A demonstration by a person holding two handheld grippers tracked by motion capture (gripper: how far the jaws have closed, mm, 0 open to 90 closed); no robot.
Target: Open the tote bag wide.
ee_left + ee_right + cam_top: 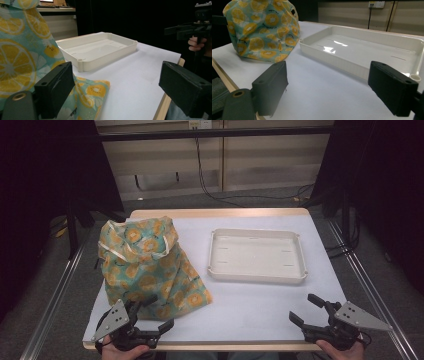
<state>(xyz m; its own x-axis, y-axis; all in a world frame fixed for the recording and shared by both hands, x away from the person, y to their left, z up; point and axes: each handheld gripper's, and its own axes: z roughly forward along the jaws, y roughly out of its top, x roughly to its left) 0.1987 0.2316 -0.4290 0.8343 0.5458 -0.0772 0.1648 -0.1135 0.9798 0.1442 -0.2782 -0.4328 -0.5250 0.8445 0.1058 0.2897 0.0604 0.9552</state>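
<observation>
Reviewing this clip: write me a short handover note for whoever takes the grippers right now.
Left gripper: open, holding nothing, at the near edge beside the bag's bottom corner.
Right gripper: open, holding nothing, at the near right edge, apart from everything.
Drawstring bag: lemon print, standing on the left of the table, top cinched, something inside but hidden.
White tray: right of the bag, nothing in it.
Done: nothing to see yet.
Left: probably open the bag and move its contents to the tray.

One drawstring bag (150, 270), one white tray (257, 256), two tongs: left (157, 312), right (304, 307)
</observation>
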